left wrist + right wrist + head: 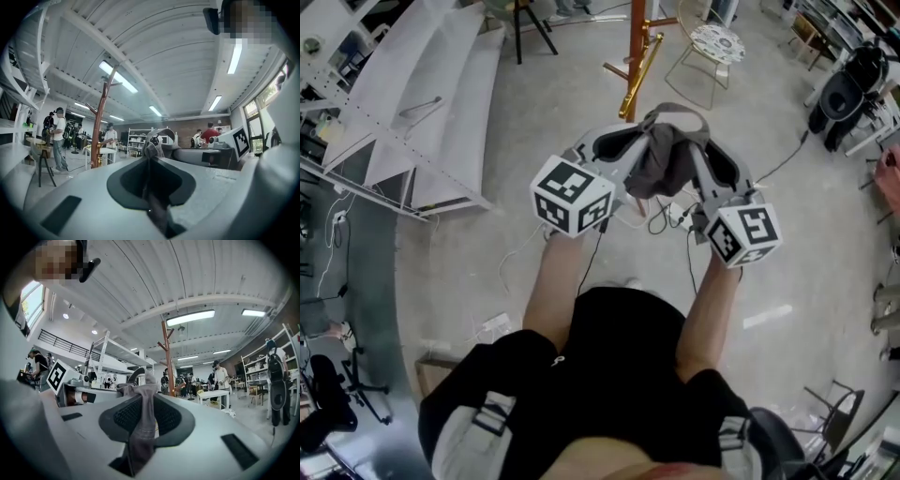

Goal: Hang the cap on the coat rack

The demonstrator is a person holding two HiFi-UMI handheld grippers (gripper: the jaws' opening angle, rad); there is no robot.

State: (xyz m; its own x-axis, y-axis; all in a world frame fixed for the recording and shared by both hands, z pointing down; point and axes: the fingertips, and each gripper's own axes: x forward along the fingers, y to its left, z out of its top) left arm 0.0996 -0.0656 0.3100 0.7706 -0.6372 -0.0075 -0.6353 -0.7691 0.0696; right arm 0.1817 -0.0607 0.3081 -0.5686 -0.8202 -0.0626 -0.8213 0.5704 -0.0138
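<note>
The grey cap [667, 155] hangs in the air between both grippers, bunched up in front of the person's chest. My left gripper [630, 159] is shut on its left side; a thin dark fold of cloth [153, 192] runs down between the closed jaws [150, 158]. My right gripper [701, 161] is shut on the other side, with a grey strip of fabric [142, 423] pinched between its jaws [145, 389]. The wooden coat rack [637, 42] stands ahead on the floor. Its brown pole with short pegs shows in the left gripper view [99, 126] and the right gripper view [167, 359].
A wire chair [712, 47] stands right of the rack, a white stair structure [422, 103] at the left, a black office chair [848, 89] at the far right. Cables [670, 217] lie on the floor below the grippers. People [57, 136] and a white table [213, 394] are near the rack.
</note>
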